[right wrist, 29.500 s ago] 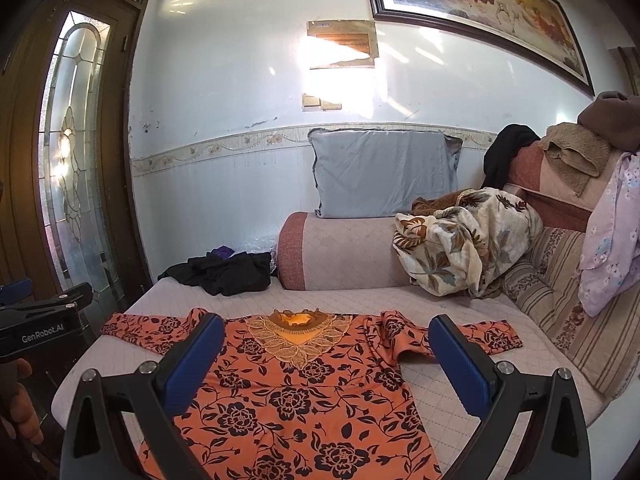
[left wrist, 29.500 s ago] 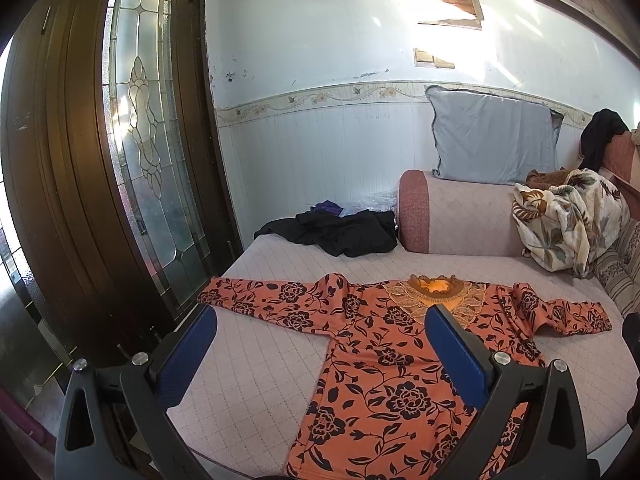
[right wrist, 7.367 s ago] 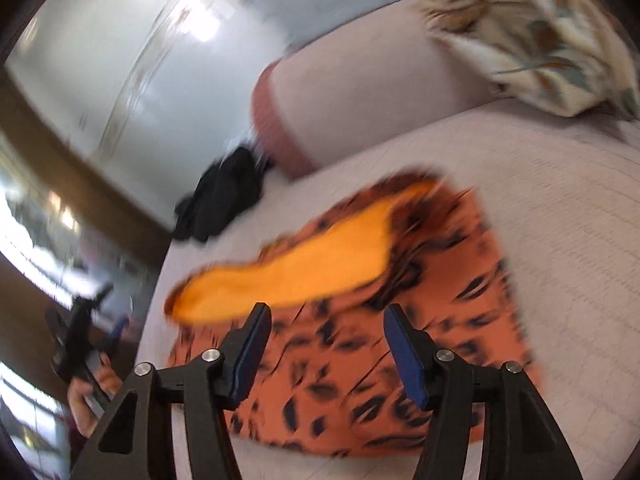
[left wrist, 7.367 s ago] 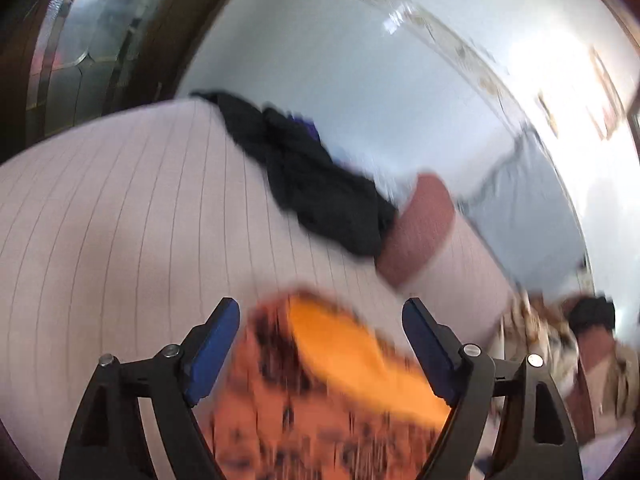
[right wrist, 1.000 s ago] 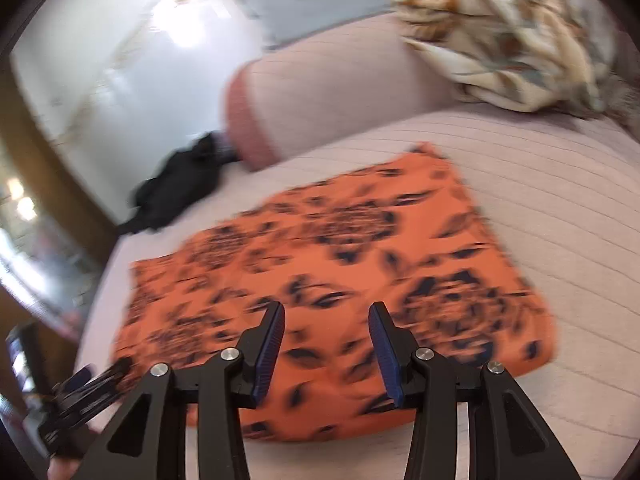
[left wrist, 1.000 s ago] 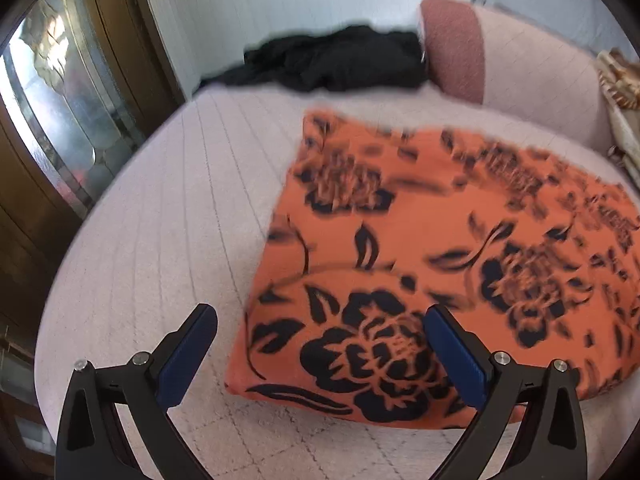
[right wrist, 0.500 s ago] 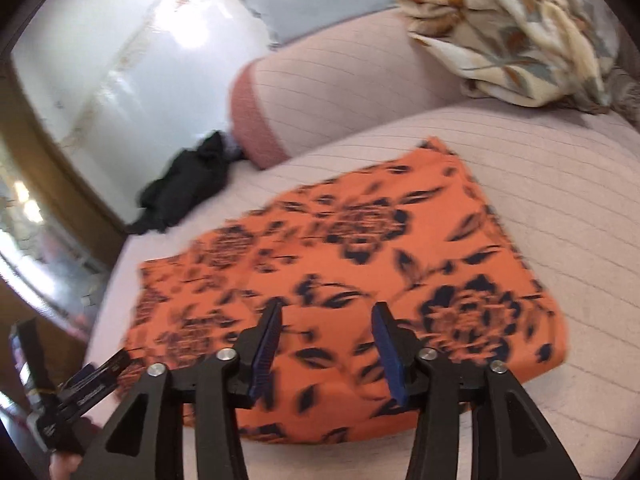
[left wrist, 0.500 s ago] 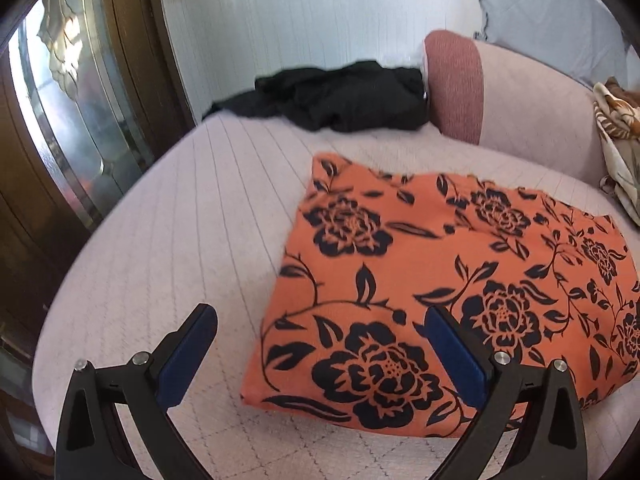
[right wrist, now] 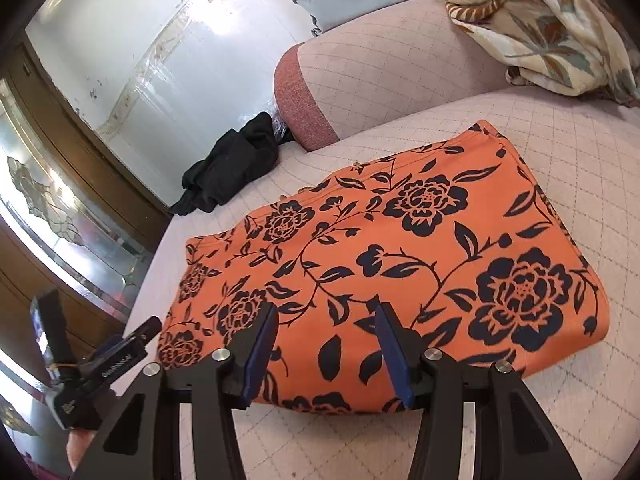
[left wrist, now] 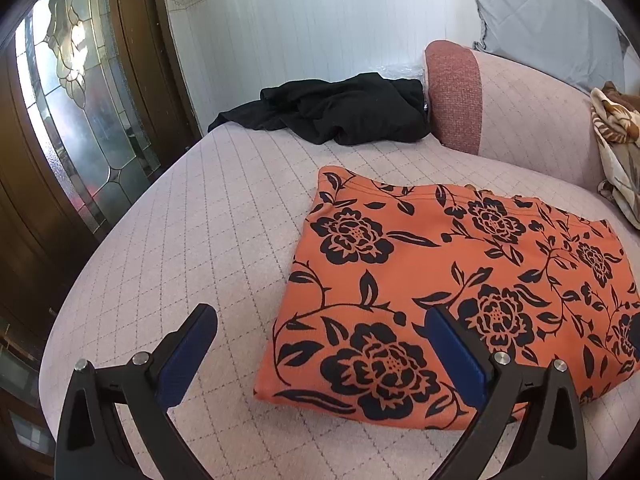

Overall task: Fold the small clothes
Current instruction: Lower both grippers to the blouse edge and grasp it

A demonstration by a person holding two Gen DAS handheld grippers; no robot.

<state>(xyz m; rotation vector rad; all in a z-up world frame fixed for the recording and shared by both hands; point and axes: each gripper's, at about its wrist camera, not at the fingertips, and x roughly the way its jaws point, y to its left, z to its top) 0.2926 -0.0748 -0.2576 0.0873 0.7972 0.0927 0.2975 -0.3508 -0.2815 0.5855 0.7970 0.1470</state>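
An orange garment with black flowers (left wrist: 452, 284) lies folded into a flat rectangle on the quilted pink bed (left wrist: 208, 240). It also shows in the right wrist view (right wrist: 384, 248). My left gripper (left wrist: 320, 320) is open wide and empty, held above the bed at the garment's near left corner. My right gripper (right wrist: 326, 312) is open with a narrower gap, empty, above the garment's near edge. The left gripper also shows at the lower left of the right wrist view (right wrist: 100, 364).
A crumpled black garment (left wrist: 340, 108) lies at the far side of the bed by the wall. A pink bolster (left wrist: 500, 112) with a grey pillow (left wrist: 540, 20) runs along the back. A floral blanket (right wrist: 540, 20) is heaped at right. A wooden glass door (left wrist: 80, 100) stands left.
Both grippers have drawn back and up from the folded garment, so it shows sharper and farther away. The garment has not moved. The right gripper's gap stays about the same.
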